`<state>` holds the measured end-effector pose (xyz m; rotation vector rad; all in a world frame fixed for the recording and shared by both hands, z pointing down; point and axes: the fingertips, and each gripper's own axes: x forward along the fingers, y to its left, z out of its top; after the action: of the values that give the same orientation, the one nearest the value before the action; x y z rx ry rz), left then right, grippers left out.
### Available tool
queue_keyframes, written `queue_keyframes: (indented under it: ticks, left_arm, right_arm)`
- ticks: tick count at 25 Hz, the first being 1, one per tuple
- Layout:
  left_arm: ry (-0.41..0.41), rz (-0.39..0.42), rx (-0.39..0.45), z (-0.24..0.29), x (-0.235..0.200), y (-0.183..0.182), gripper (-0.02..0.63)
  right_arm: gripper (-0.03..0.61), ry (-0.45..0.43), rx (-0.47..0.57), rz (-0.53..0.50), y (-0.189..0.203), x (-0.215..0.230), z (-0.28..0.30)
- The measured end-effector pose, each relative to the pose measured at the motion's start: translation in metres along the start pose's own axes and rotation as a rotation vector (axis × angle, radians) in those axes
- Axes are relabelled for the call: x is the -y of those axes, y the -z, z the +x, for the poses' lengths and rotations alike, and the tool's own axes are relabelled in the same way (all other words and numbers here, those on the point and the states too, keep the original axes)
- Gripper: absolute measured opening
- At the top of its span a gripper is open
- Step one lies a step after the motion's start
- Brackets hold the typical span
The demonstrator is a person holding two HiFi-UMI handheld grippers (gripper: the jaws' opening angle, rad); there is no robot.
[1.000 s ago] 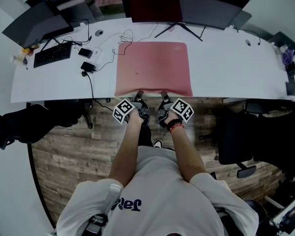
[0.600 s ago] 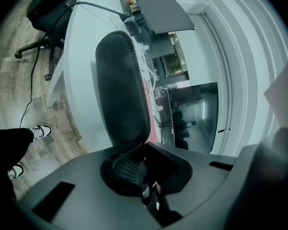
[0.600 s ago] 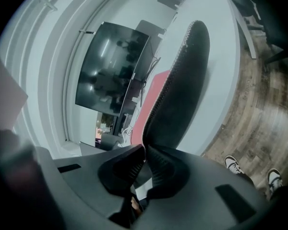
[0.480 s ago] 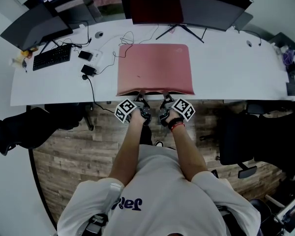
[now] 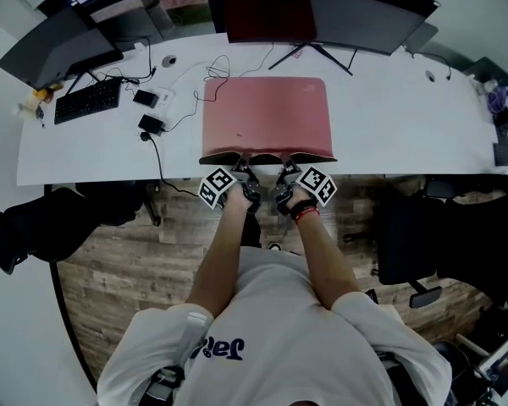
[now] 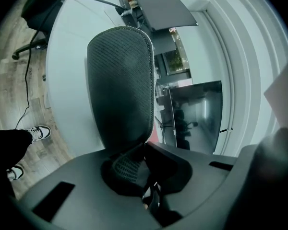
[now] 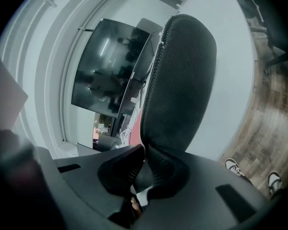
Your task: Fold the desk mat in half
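Observation:
The pink desk mat [image 5: 267,112] lies flat on the white desk [image 5: 398,125], its near edge at the desk's front. That edge is raised a little and curls, showing a dark underside. My left gripper [image 5: 241,162] is shut on the near edge left of the middle. My right gripper [image 5: 285,164] is shut on it right of the middle. In the left gripper view the mat's dark textured underside [image 6: 120,80] rises from the left gripper [image 6: 145,150]. The right gripper view shows that dark underside [image 7: 182,80] clamped in the right gripper [image 7: 144,150].
A keyboard [image 5: 87,100], a black adapter [image 5: 151,123] and cables lie on the desk left of the mat. Monitors [image 5: 322,11] stand along the back. A monitor stand's legs [image 5: 309,49] reach close to the mat's far edge. Black chairs [image 5: 423,235] stand on the wood floor.
Both grippers have moved slightly toward the desk, still gripping the mat. The mat's near edge has lifted and curled, so a dark strip of underside now shows.

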<state>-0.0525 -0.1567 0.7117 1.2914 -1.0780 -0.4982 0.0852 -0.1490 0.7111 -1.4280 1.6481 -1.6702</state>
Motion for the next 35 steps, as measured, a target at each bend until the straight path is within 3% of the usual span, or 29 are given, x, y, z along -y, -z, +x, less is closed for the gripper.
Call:
queue_keyframes:
  ticks: [35]
  left_arm:
    - [-0.034,-0.011,-0.053,0.058,0.021,-0.037,0.032]
  right_arm:
    - [0.041,0.028,0.039,0.045,-0.037,-0.021,0.055]
